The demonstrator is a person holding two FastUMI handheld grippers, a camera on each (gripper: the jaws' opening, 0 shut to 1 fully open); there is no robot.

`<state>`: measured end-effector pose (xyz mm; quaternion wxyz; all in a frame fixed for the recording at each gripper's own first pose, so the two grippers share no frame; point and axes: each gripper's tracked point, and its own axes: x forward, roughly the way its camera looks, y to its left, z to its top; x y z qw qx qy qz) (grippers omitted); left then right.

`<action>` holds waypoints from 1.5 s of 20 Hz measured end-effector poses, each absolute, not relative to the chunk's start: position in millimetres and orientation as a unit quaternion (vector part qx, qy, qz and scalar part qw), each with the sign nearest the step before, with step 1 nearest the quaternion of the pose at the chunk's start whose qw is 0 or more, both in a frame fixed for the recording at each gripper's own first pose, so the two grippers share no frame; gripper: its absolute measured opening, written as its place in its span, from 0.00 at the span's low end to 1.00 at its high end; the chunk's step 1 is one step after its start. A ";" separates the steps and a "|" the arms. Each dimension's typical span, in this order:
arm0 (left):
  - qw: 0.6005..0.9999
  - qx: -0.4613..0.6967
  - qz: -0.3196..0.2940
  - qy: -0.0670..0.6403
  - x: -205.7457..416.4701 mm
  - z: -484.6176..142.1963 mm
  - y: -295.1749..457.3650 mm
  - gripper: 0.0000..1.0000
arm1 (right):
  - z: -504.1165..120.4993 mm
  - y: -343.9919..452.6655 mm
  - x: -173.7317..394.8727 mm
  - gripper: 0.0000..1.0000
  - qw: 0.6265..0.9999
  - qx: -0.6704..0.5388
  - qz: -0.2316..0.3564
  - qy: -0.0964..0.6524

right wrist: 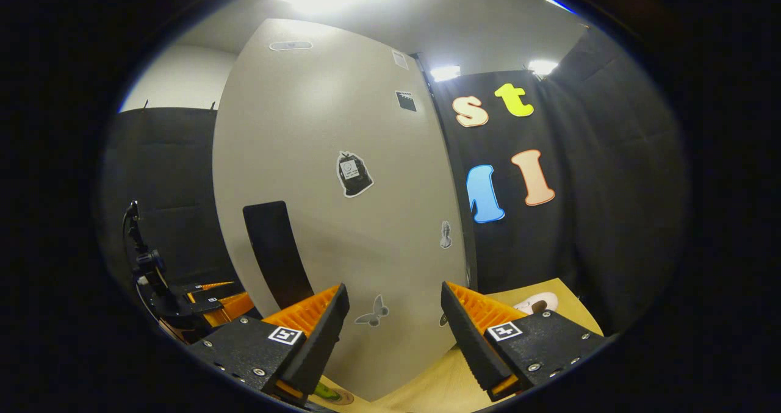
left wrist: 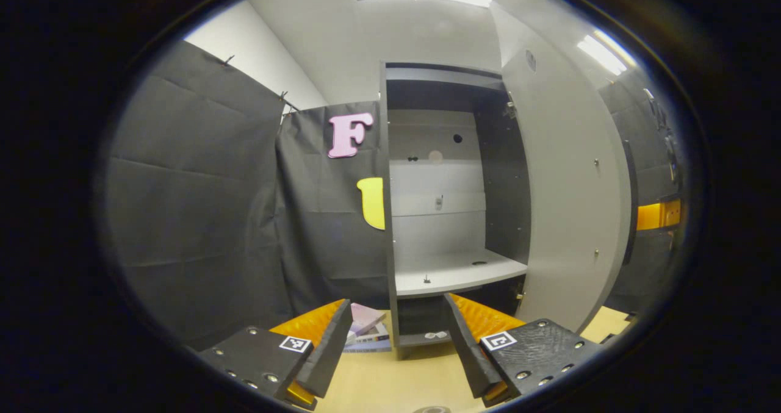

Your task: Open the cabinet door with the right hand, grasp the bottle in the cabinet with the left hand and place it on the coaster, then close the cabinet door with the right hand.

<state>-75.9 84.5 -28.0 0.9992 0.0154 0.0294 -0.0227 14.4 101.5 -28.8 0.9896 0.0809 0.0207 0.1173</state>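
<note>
in the left gripper view, the left gripper [left wrist: 396, 346] has its fingers spread wide apart with nothing between them, hanging over the pale wooden table [left wrist: 390, 382]. just past its left finger, a small stack of books [left wrist: 366, 330] lies on the table. straight ahead of the gripper stands the cabinet [left wrist: 448, 199], open, its pale shelf [left wrist: 454, 272] bare apart from a few small dark specks. to the right of the gripper the cabinet door [left wrist: 564, 187] is swung out wide, edge-on and running toward the camera. beyond the door's far edge, at the right rim, an orange part of the other gripper shows, too small to tell more.

in the right gripper view, off to the left of the right gripper [right wrist: 395, 340], the other gripper [right wrist: 210, 300] shows farther off with a dark cable looping above it. the right gripper's own fingers are parted and hold nothing. right in front of them is the outer face of the cabinet door [right wrist: 341, 218], with a dark handle [right wrist: 277, 251] up and left of the left finger and a few stickers on the panel. below the left finger, at the bottom edge, a bit of green bottle [right wrist: 326, 392] on a brown round coaster [right wrist: 343, 396] peeks out. to the right of the right finger, a small pale object [right wrist: 537, 303] sits on the table; i cannot tell what it is.
</note>
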 end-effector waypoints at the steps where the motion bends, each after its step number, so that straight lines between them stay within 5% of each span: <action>1: 0.999 0.013 -0.022 0.030 -74.0 -28.6 88.5 0.85 | -27.8 104.3 16.3 0.94 0.989 0.084 0.118 0.020; 19: 0.998 0.015 -0.047 0.028 -53.9 -23.7 116.1 0.85 | -30.3 145.5 35.6 0.95 0.990 0.073 0.117 0.009; 30: 0.997 0.006 -0.077 0.024 -59.8 -2.7 60.7 0.85 | -36.1 121.7 24.6 0.95 0.997 0.063 0.041 0.002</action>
